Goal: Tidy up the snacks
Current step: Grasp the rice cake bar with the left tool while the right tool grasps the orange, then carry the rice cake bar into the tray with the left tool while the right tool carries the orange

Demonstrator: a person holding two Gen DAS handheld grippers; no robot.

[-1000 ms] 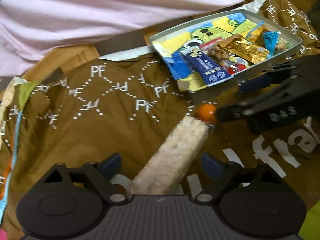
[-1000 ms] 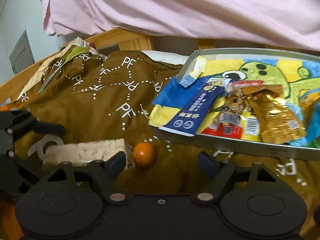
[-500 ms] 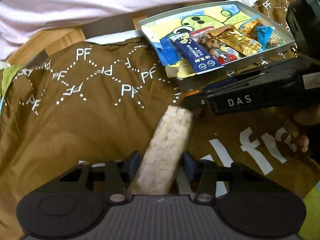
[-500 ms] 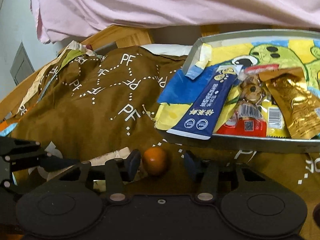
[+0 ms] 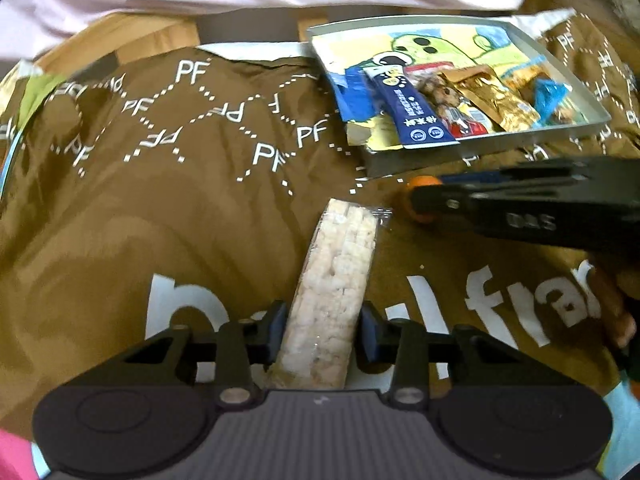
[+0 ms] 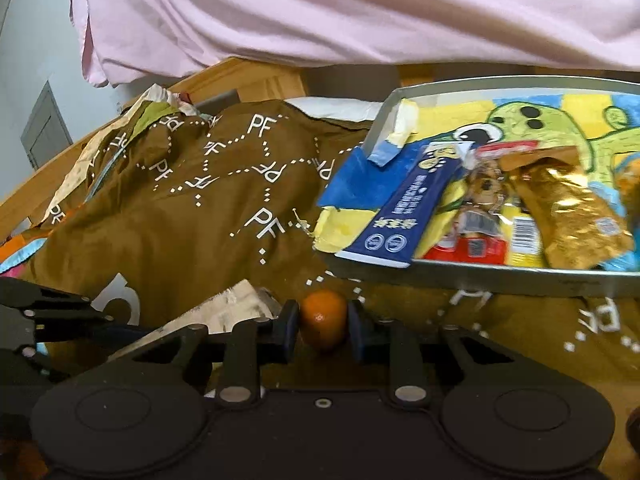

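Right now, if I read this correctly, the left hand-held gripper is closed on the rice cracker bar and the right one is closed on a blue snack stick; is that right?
Not quite. The right hand-held gripper is closed on the small orange fruit, as the right wrist view shows; the blue snack stick lies in the tray. The left hand-held gripper does hold the rice cracker bar.

Item count, referenced to the hand-held grippers:

- Hand-held grippers: two, left (image 5: 322, 330) and right (image 6: 323, 326).
- Rice-cracker bar (image 5: 336, 280): one, between the left unit's fingers.
- Small orange fruit (image 6: 323, 320): one, between the right unit's fingers.
- Tray (image 6: 480, 276): one, ahead of both units.
- Packets in the tray: one dark blue packet (image 6: 412, 210), one gold foil pouch (image 6: 568, 212), one red-and-yellow packet (image 6: 476, 236), one light blue wrapper (image 5: 550, 94). Any further packets cannot be counted.
- Brown printed cloth (image 5: 160, 208): one.
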